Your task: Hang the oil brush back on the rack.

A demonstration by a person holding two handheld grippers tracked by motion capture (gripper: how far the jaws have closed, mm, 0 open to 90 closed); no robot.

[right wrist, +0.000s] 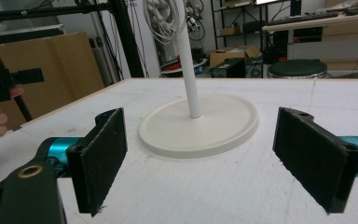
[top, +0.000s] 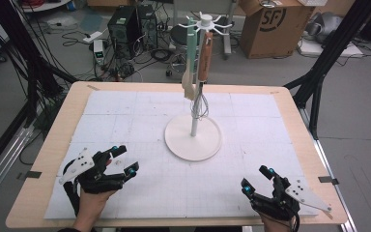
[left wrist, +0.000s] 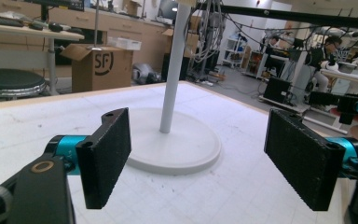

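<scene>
Nearest the person, the left gripper (top: 124, 159) rests low over the white mat (top: 125, 193) at the front left, its jaws spread wide with nothing between them. The right gripper (top: 257, 178) sits at the front right of the mat, also released, jaws far apart and empty.

Beyond both, near the middle of the mat, stands the white stand (top: 193, 137): a round flat base with a thin upright pole. It is well apart from either gripper, ahead and to the right of the left one, ahead and to the left of the right one. In the left gripper view the base (left wrist: 177, 144) lies between and past the two open jaws; in the right gripper view it (right wrist: 200, 123) does the same.

From the hooks at the top of the pole hang a pale green spatula (top: 190, 58) and a whisk (top: 204, 67) with a brown handle, side by side and close against the pole, their lower ends clear of the base.

Behind the table, on the floor, a cardboard box (top: 270, 26) stands at the far right.
</scene>
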